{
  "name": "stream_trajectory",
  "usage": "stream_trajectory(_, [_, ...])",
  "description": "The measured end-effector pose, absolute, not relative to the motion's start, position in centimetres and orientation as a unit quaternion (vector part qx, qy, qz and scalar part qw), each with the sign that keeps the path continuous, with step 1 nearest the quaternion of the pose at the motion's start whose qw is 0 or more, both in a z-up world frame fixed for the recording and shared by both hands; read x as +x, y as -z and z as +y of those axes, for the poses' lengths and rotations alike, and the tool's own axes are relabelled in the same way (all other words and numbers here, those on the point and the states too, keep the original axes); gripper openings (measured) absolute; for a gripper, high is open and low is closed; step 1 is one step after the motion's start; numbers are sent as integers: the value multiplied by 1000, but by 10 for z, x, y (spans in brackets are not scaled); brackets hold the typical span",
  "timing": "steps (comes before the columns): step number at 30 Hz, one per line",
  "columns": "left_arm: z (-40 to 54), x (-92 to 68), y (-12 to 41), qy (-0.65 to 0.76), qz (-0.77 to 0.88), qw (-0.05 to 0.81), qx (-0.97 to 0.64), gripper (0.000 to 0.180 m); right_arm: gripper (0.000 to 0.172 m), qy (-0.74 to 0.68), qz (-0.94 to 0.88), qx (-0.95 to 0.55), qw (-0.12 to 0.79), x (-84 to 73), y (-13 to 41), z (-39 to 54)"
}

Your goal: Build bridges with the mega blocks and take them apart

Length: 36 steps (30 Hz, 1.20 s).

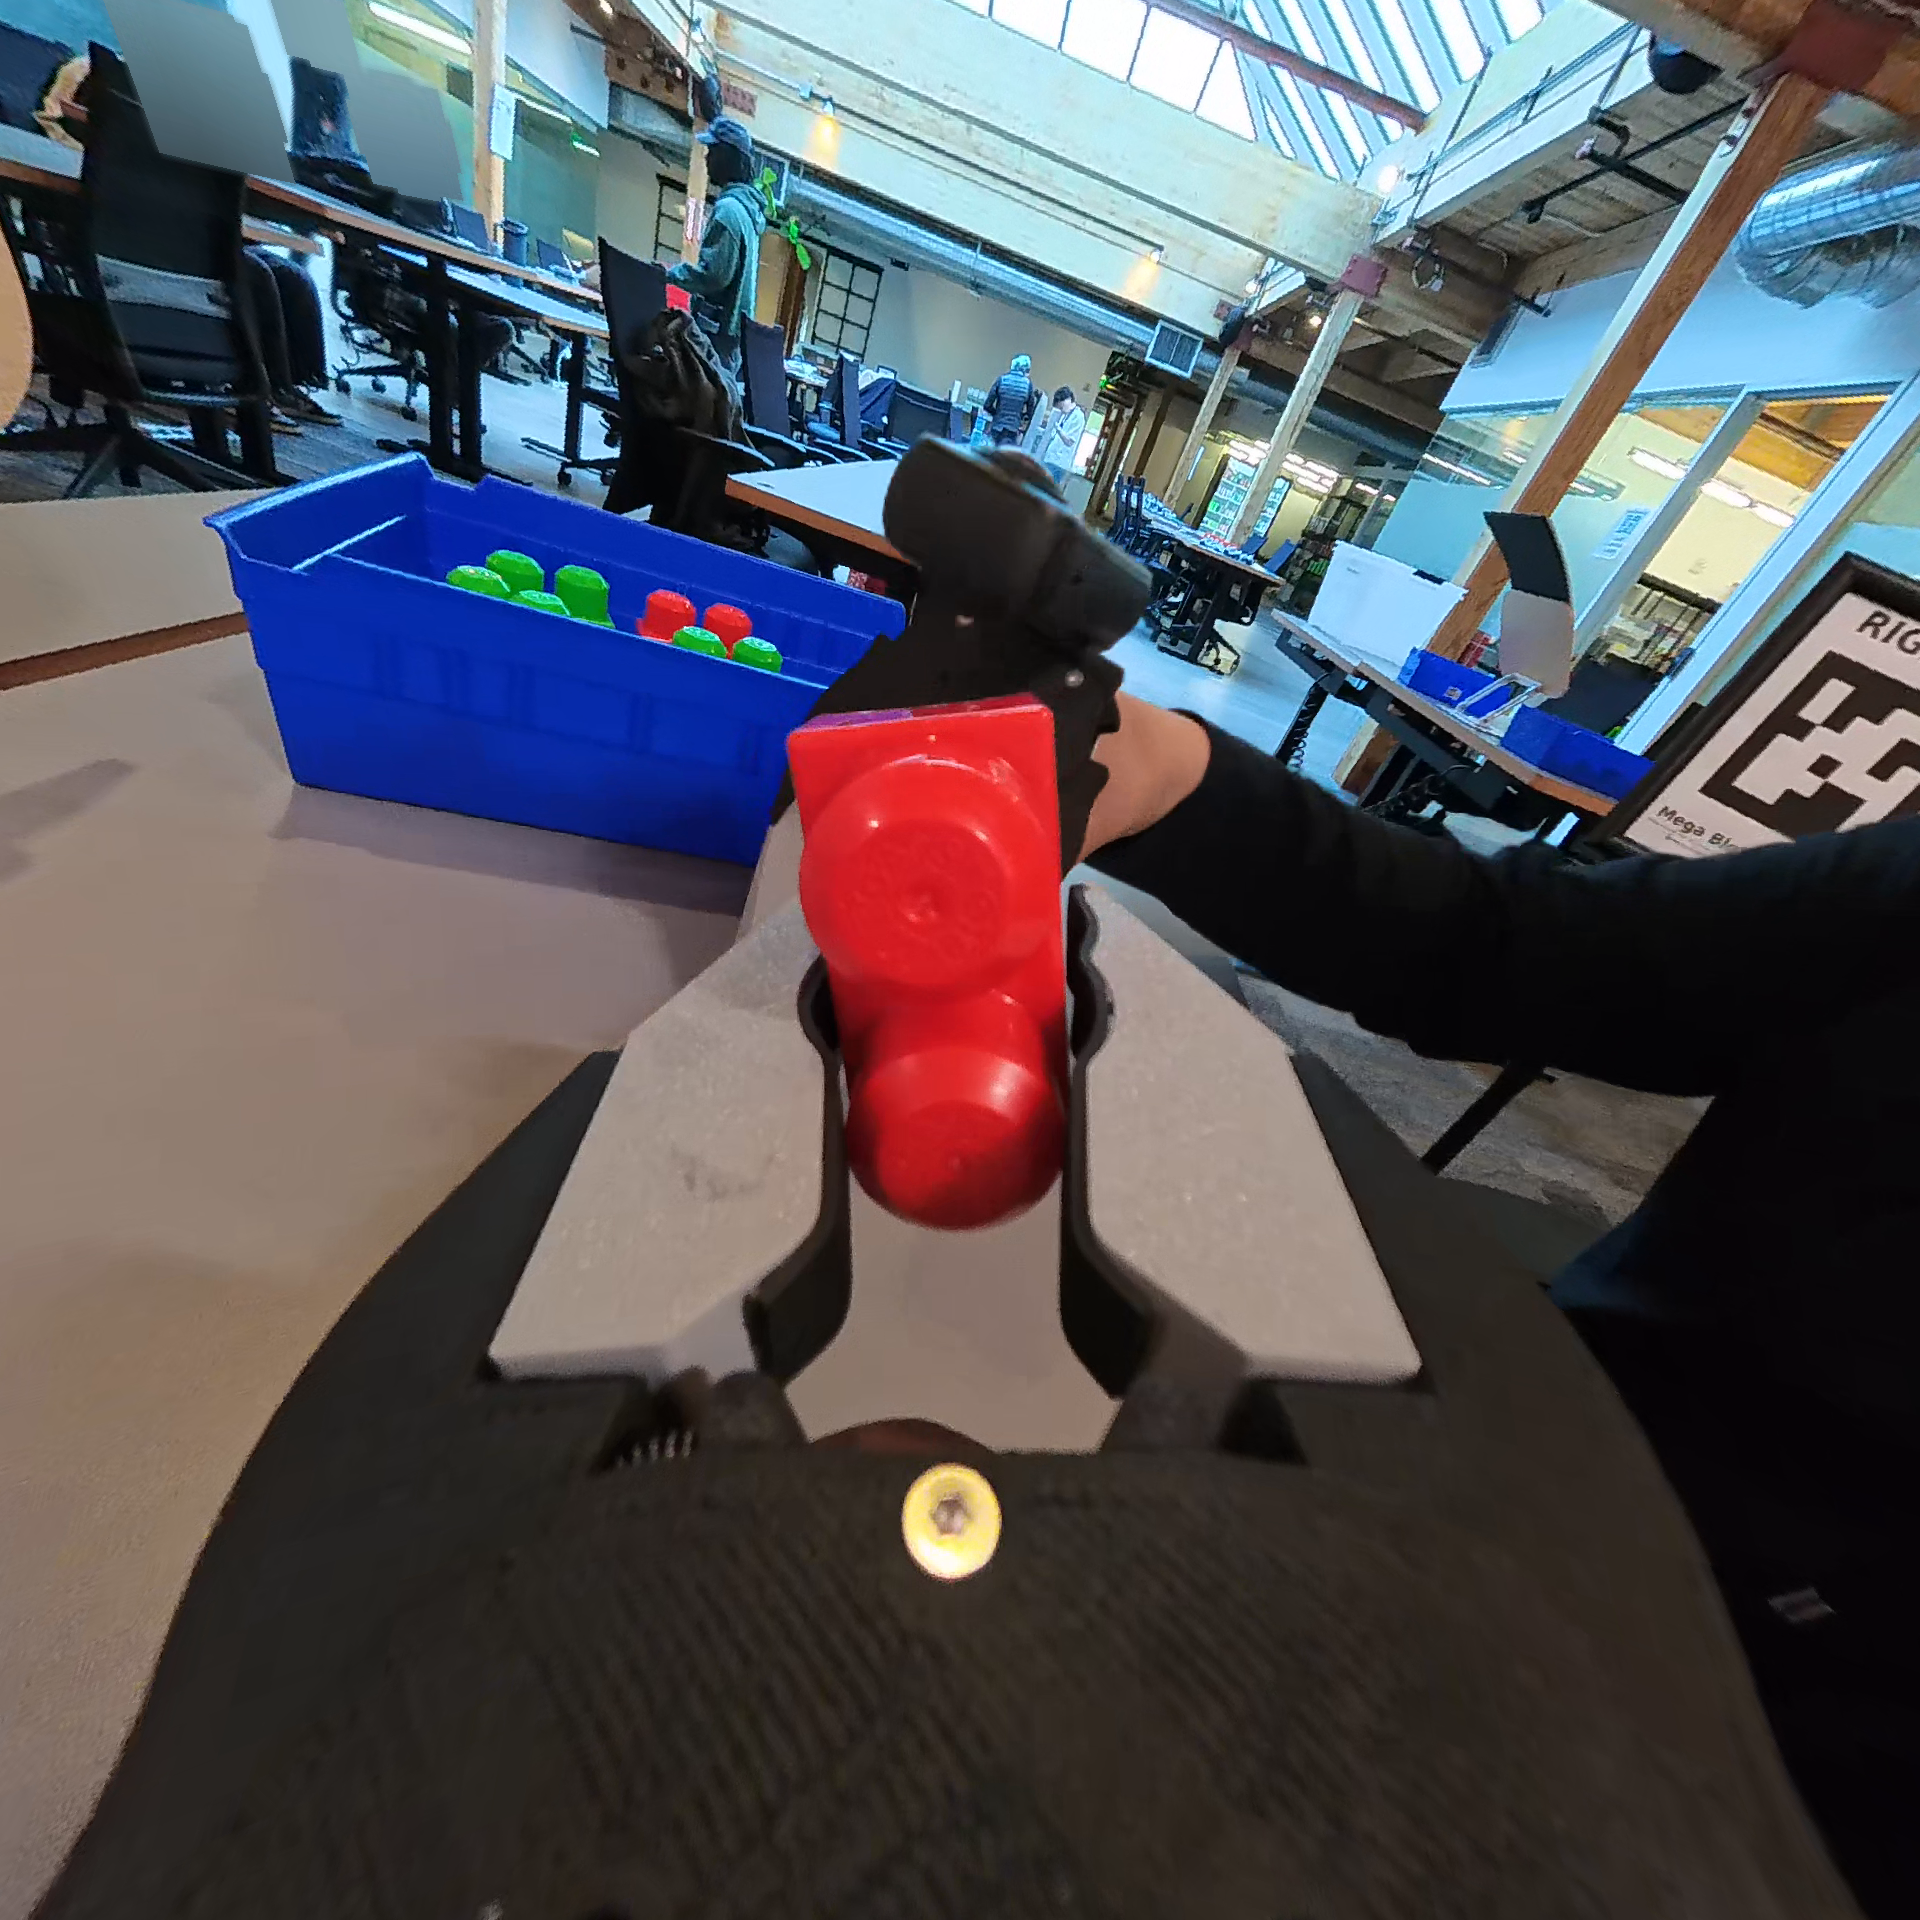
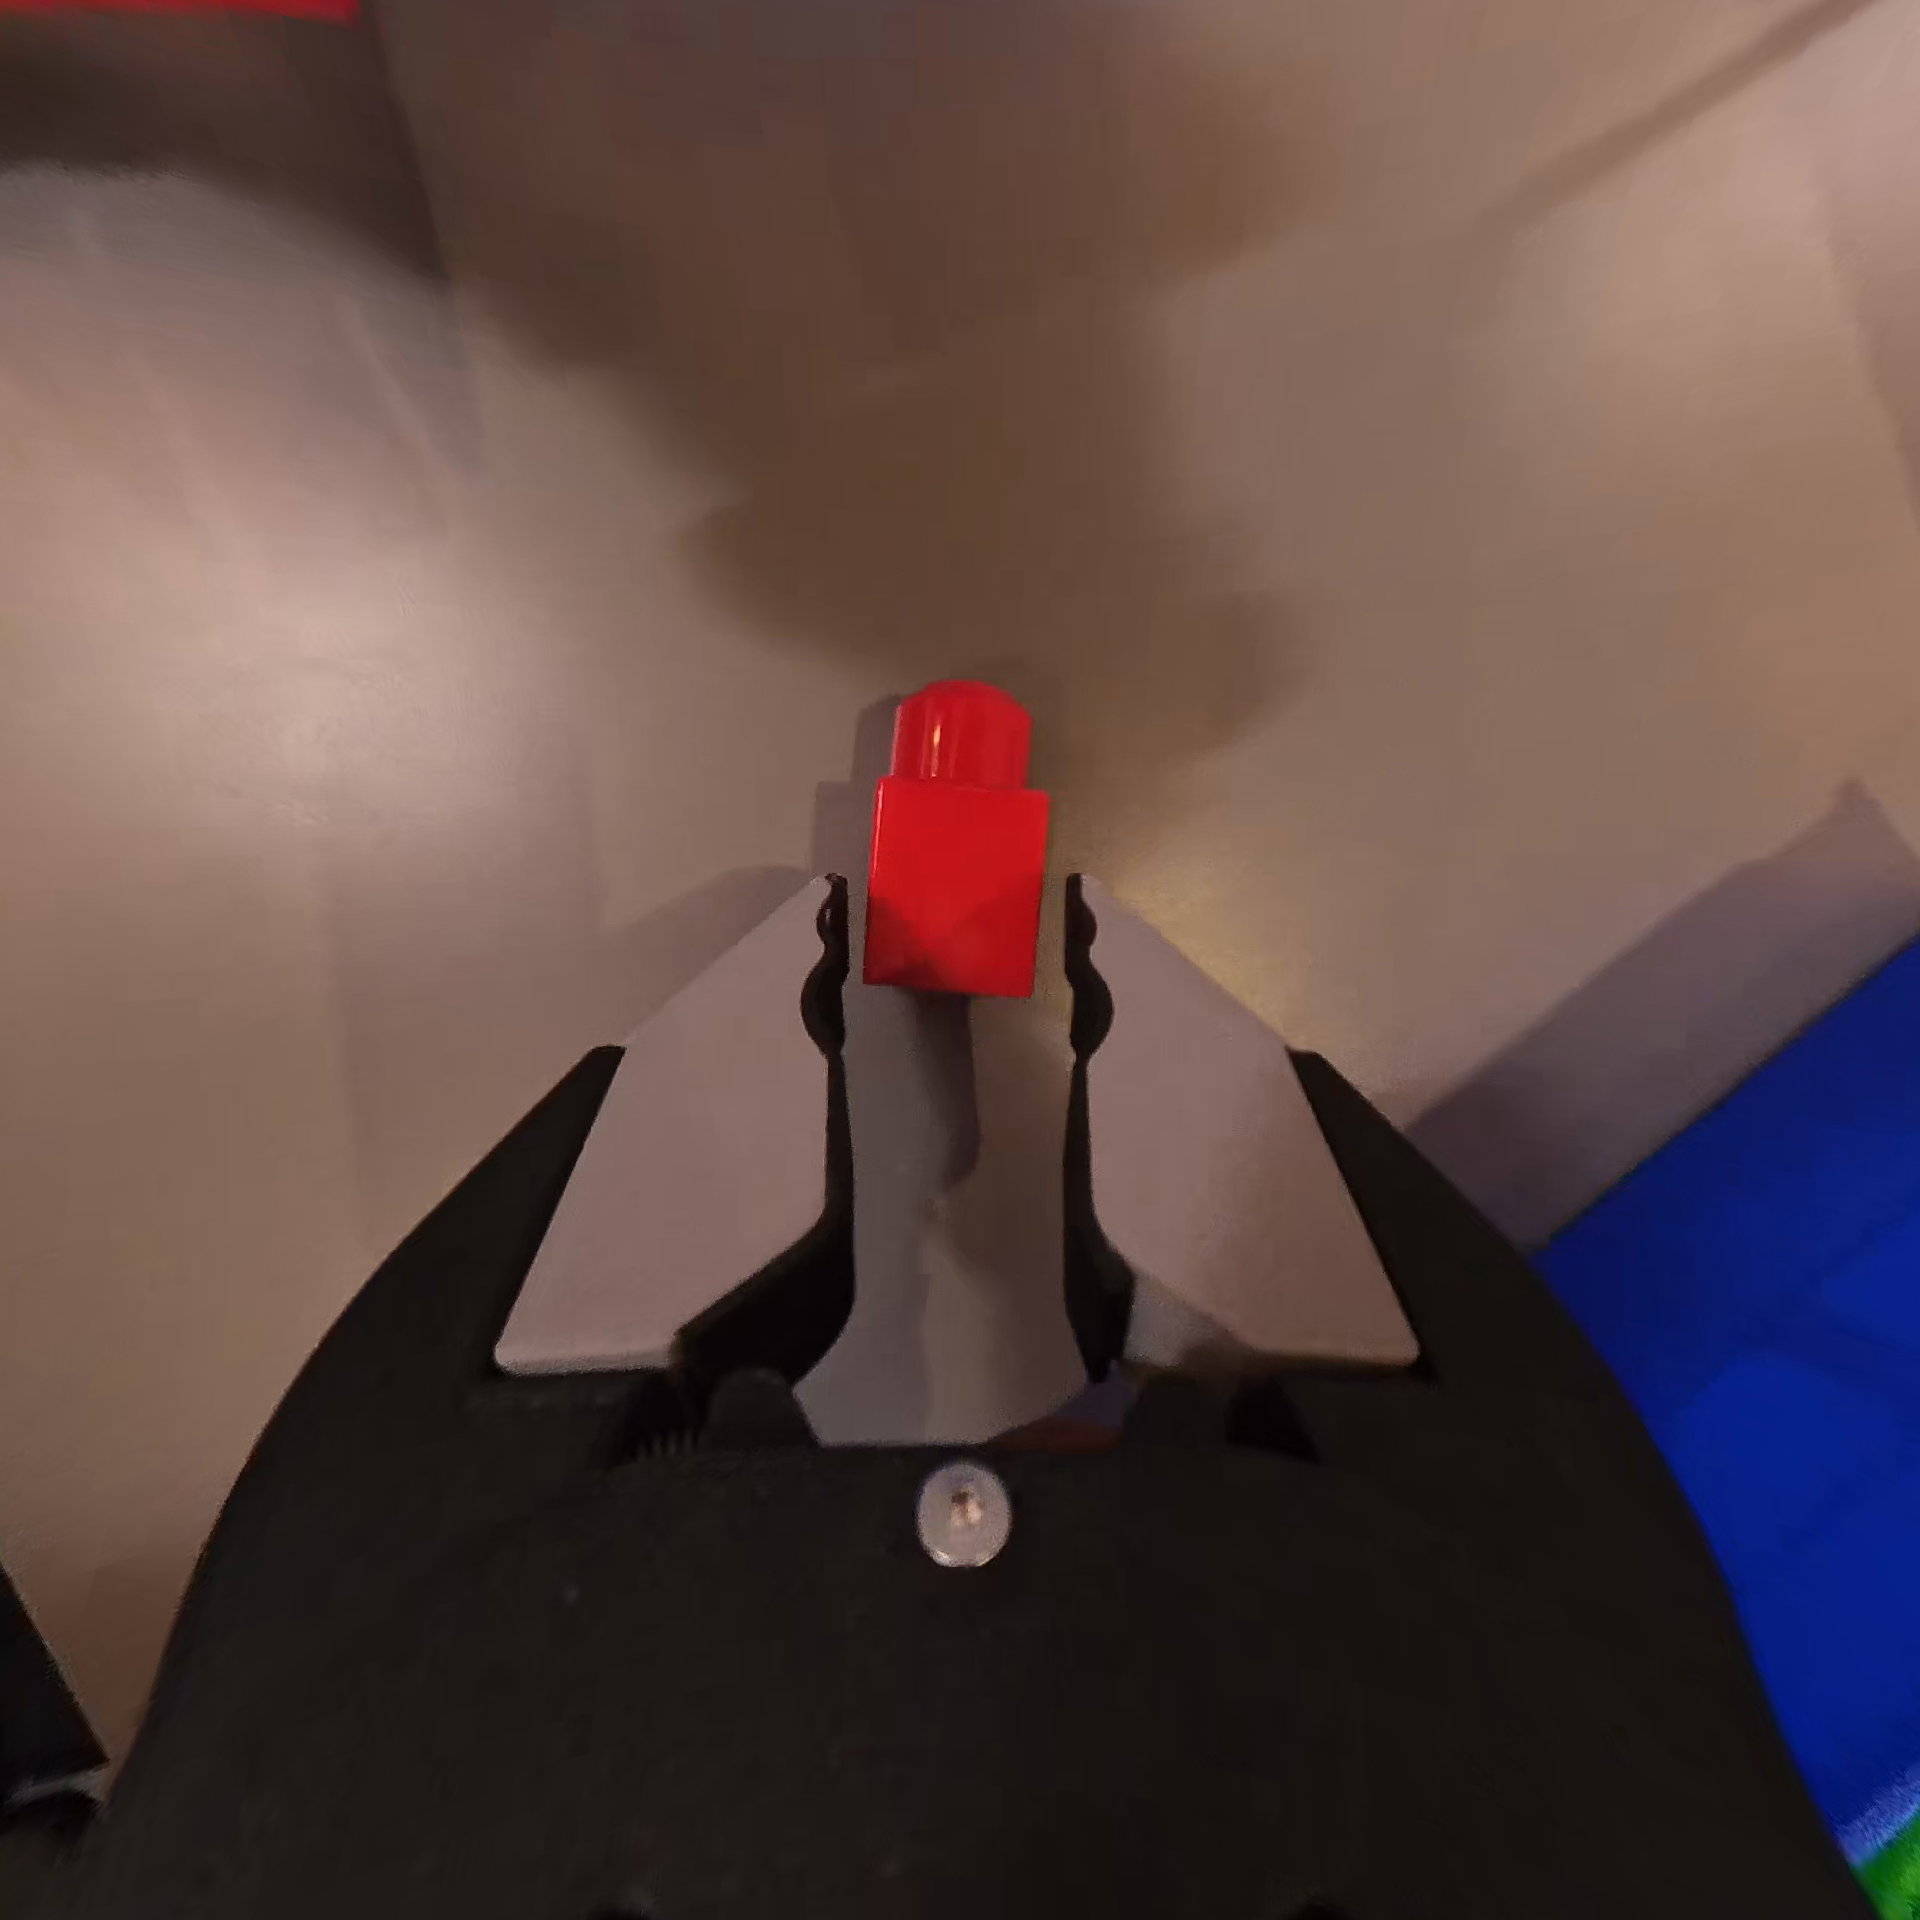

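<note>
In the left wrist view my left gripper (image 1: pixel 948 977) is shut on a red two-stud block (image 1: pixel 935 894), held above the table with its studs facing the camera. A purple sliver (image 1: pixel 862 719) shows at the block's far end. My right gripper (image 1: pixel 997 592) shows behind it, pointing down. In the right wrist view my right gripper (image 2: pixel 956 894) points down at the table, and a small red one-stud block (image 2: pixel 954 883) sits between its fingertips. A thin gap shows between the block and each pad (image 2: pixel 1086 935), so the pads do not press on it.
A blue bin (image 1: pixel 520 717) stands on the grey table (image 1: pixel 260 1039) to the left, holding several green blocks (image 1: pixel 540 587) and red blocks (image 1: pixel 696 618). The bin's corner shows in the right wrist view (image 2: pixel 1766 1403). A person's dark sleeve (image 1: pixel 1507 935) reaches in from the right. A marker sign (image 1: pixel 1808 748) stands far right. The grippers' ends are close to 15 centimeters from one another.
</note>
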State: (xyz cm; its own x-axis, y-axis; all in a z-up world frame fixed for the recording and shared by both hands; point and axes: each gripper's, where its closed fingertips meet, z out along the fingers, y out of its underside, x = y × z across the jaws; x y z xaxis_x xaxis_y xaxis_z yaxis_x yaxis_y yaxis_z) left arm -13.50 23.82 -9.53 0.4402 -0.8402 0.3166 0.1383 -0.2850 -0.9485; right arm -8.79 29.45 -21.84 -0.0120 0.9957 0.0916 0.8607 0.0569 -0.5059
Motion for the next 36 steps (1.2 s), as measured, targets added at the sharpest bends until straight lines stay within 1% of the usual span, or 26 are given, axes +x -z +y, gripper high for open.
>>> stream_trajectory(7, [236, -134, 92, 460, 268, 539, -653, 40, 48, -204, -598, -720, 287, -88, 217, 294])
stream_trajectory(12, [236, -132, 93, 457, 271, 536, -656, 41, 51, -212, -584, -733, 275, -92, 238, 298])
stream_trajectory(13, [236, -132, 94, 457, 272, 536, -656, 40, 48, -215, -583, -730, 284, -94, 239, 300])
stream_trajectory(15, [235, -132, 94, 457, 273, 535, -656, 40, 35, -225, -584, -723, 293, -95, 238, 301])
stream_trajectory(19, [236, -133, 95, 458, 273, 533, -657, 40, 34, -272, -568, -719, 292, -95, 236, 297])
stream_trajectory(22, [236, -133, 96, 460, 271, 531, -658, 40, 37, -304, -550, -725, 281, -92, 234, 294])
stream_trajectory(28, [236, -133, 96, 458, 272, 532, -658, 40, 38, -300, -549, -725, 288, -90, 235, 292])
stream_trajectory(29, [235, -133, 96, 461, 272, 531, -657, 40, 35, -298, -551, -724, 289, -89, 235, 291])
stream_trajectory(32, [233, -132, 96, 465, 278, 528, -654, 40, 34, -290, -559, -717, 299, -88, 233, 290])
stream_trajectory(36, [223, -122, 104, 453, 323, 509, -657, 40, 33, -329, -551, -696, 322, -86, 206, 281])
